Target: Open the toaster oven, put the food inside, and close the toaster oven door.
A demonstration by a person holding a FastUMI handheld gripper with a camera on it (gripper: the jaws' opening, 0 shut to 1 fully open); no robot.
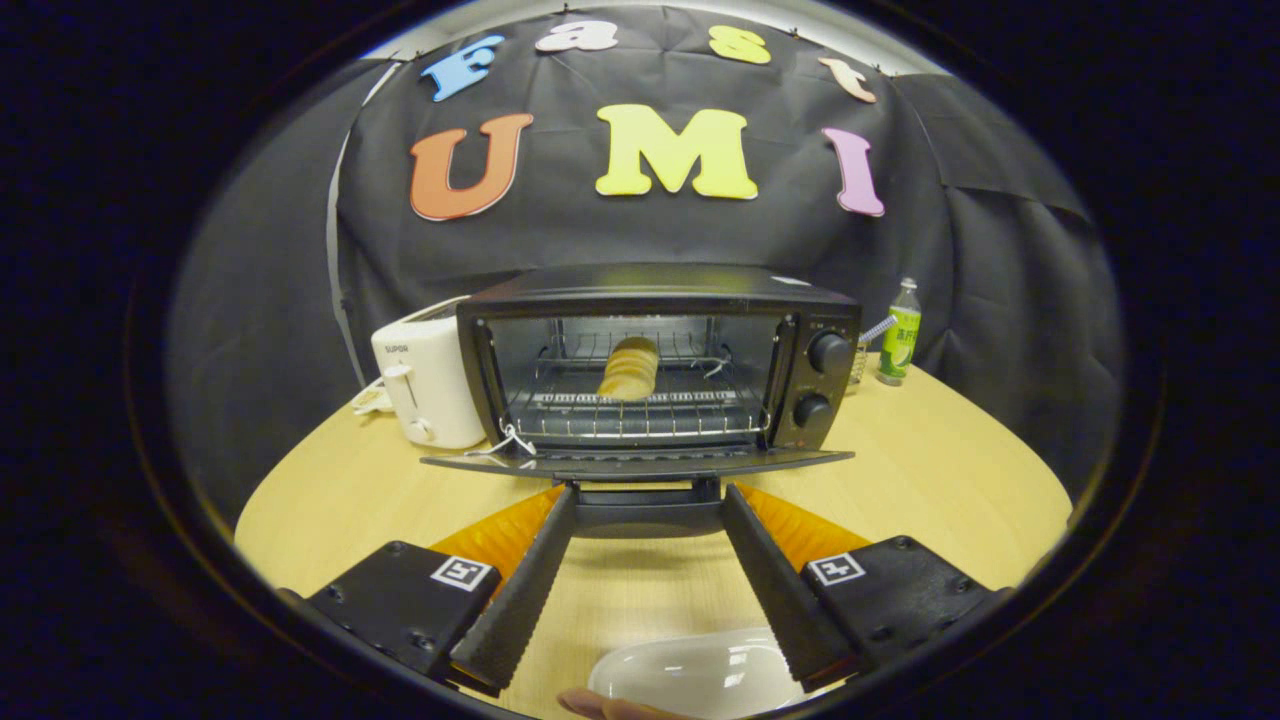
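Black toaster oven (660, 300) open, golden bread roll (628, 368) on rack. My gripper (648, 492) spread, straddling door handle (647, 507); lifting off-centre risks slip, door dropping.

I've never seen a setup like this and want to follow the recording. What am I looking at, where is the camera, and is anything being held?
The camera rides on a hand-held gripper and looks forward along its two jaws, which are open and hold nothing. Just ahead, touching or nearly touching their tips, is the handle of the toaster oven's lowered door. Inside, a piece of bread sits on the rack. The oven stands on a wooden table, with a white toaster on one side and a green bottle on the other. Near the camera lie a white dish and a fingertip.
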